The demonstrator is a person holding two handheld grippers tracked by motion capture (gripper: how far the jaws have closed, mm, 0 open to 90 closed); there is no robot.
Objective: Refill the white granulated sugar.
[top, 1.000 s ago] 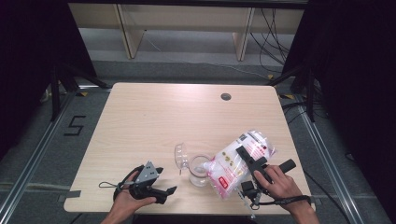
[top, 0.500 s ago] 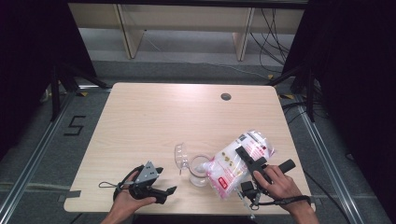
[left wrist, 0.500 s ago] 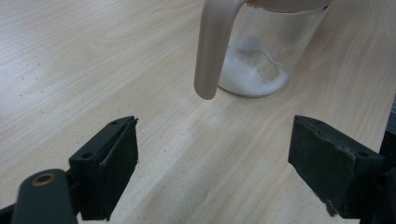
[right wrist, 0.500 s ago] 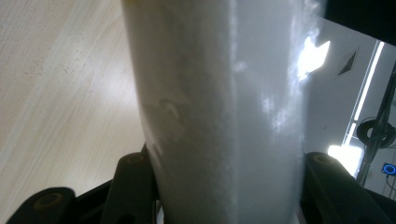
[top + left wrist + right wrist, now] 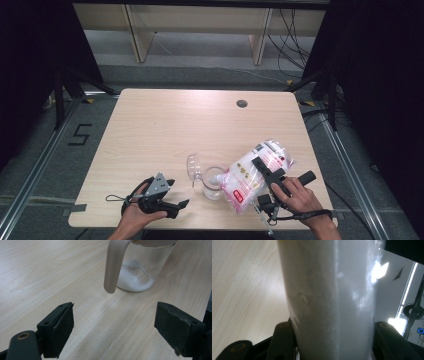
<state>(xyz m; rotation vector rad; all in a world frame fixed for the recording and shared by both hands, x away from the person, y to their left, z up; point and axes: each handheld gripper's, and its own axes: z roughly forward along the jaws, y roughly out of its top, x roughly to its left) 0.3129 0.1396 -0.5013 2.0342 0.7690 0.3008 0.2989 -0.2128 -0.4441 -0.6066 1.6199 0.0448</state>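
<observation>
Light wooden table (image 5: 165, 125) on a grey floor, dark curtains at both sides, pale shelving at 12 o'clock beyond the far edge. Small round cable hole (image 5: 242, 103) near the table's far edge, about 1 o'clock from centre.

Right gripper (image 5: 263, 172) at roughly 5 o'clock on the table, held in the person's right hand (image 5: 296, 194). Jaws clamped on a clear plastic bag of white powder (image 5: 256, 170) with red print; in the right gripper view the bag (image 5: 329, 297) stands between both jaws, pads pressed on its sides. Bag is tilted, its low end at 8 o'clock, leaning down to the mouth of the glass jar (image 5: 214, 181); whether it touches the rim, cannot tell.

Left gripper (image 5: 172, 197) at about 7 o'clock, in the left hand (image 5: 137, 215), low at the near edge, pointing toward 3 o'clock. Jaws wide apart, nothing between them; left gripper view shows bare wood between the pads.

Jar sits just 9 o'clock of the bag, between the two grippers, upright, a low heap of white powder (image 5: 135, 277) in its bottom. Its hinged lid (image 5: 194, 167) is swung open toward 10 o'clock. In the left gripper view a pale curved handle-like piece (image 5: 113, 265) hangs down in front of the jar wall, clear of the table.
</observation>
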